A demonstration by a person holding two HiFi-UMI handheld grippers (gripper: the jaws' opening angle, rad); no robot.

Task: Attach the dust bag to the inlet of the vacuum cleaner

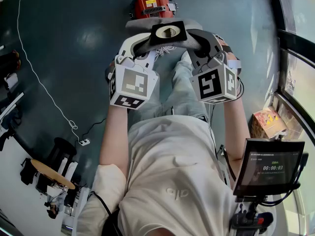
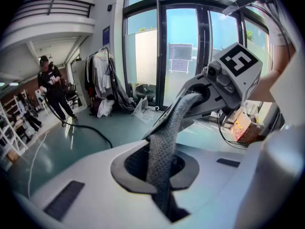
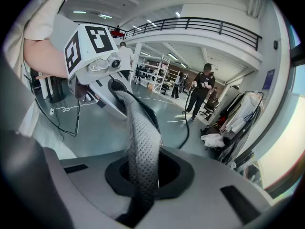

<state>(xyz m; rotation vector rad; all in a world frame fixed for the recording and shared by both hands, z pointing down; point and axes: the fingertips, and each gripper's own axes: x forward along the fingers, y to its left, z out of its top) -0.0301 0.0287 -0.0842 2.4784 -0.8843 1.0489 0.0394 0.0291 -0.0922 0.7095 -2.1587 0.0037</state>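
Dust bag (image 1: 169, 40) pinched by left gripper (image 1: 143, 44) and right gripper (image 1: 197, 39); monitor (image 1: 268, 166) reads 00:00:03.

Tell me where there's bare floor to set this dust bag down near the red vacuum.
Bare floor lies left of the vacuum cleaner, between it and the white cable, and right of it toward the window. Crowded below the dust bag, where your legs stand, and by the box.

Two grippers (image 1: 141, 44) (image 1: 203, 42), one dust bag (image 1: 160, 38), one vacuum cleaner (image 1: 150, 4), one monitor (image 1: 268, 168).
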